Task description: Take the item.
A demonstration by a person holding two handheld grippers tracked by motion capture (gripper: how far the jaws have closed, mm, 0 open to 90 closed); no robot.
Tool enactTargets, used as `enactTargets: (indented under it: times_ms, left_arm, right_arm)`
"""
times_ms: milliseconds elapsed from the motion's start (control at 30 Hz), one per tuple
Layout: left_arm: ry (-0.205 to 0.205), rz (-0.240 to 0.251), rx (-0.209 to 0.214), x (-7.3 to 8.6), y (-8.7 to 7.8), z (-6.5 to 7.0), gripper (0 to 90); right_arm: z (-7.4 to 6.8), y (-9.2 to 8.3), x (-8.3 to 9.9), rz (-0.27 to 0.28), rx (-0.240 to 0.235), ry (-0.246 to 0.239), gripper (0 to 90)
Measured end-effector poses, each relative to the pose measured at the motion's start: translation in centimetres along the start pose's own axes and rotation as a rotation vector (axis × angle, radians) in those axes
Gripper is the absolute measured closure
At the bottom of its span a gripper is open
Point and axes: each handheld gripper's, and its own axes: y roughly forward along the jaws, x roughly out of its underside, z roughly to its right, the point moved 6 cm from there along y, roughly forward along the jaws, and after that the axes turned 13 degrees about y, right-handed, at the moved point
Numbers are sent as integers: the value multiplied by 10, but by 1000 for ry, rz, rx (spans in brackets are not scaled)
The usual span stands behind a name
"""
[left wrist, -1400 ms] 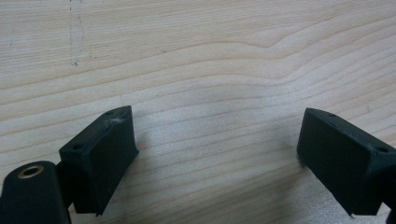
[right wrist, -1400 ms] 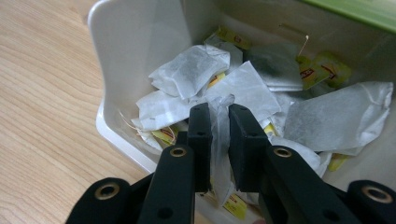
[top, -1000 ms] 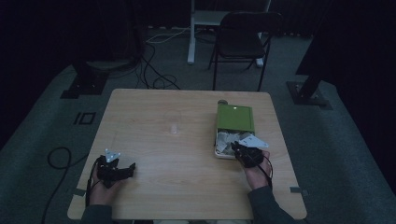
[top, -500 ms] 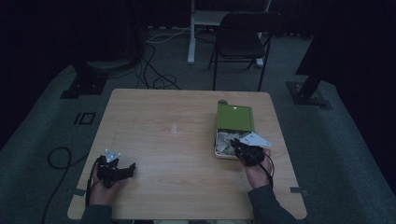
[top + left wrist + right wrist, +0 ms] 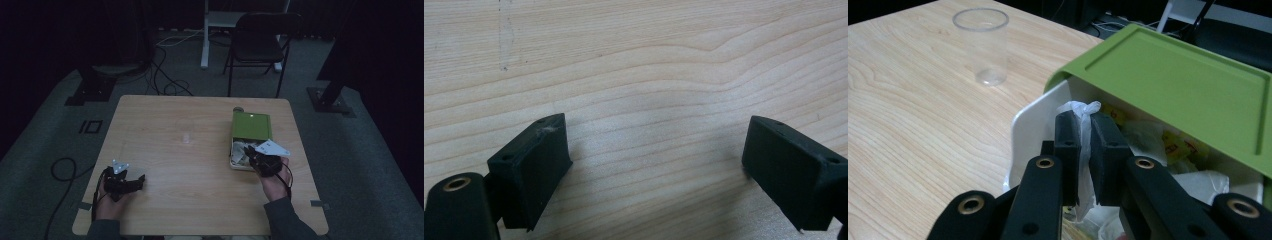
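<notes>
The right gripper (image 5: 1084,150) has its two black jaws pressed nearly together on a twist of thin white plastic bag (image 5: 1079,111), which pokes up between and just above the jaw tips. The bag comes out of a white rectangular box (image 5: 1030,130) whose flat green lid (image 5: 1178,75) is slid back, so the near end stands uncovered. Inside the box, beside and behind the pinched bag, lie more crumpled clear and white wrappers with small yellow printed packets (image 5: 1175,145) among them; what the packets contain cannot be told.

In the high view the right gripper (image 5: 263,161) sits at the near end of the same box (image 5: 235,162), the green lid (image 5: 251,125) covering its far part, on the right side of the pale wooden worktop (image 5: 195,165).

The left gripper (image 5: 654,170) has its jaws spread wide, holding nothing, with bare wood grain between them. In the high view it (image 5: 131,183) rests near the worktop's near left corner, well apart from the box.

A clear plastic cup (image 5: 982,45) stands upright and empty on the worktop, apart from the box.
</notes>
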Motion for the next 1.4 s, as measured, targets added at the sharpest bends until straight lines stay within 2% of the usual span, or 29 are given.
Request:
enactTargets:
  times_ms: [433,500,700,1400]
  left_arm:
    - [-3,3,-1,0,0,0,123]
    - [-3,3,-1,0,0,0,124]
    - [-4,3,-1,0,0,0,124]
    - [-4,2,0,0,0,0,124]
  right_arm:
    - [-13,0,-11,26,-25,-13,835]
    - [-19,1,-15,31,-37,-19,836]
    - [-25,2,-18,39,-49,-23,837]
    - [-47,11,-27,46,-86,-43,837]
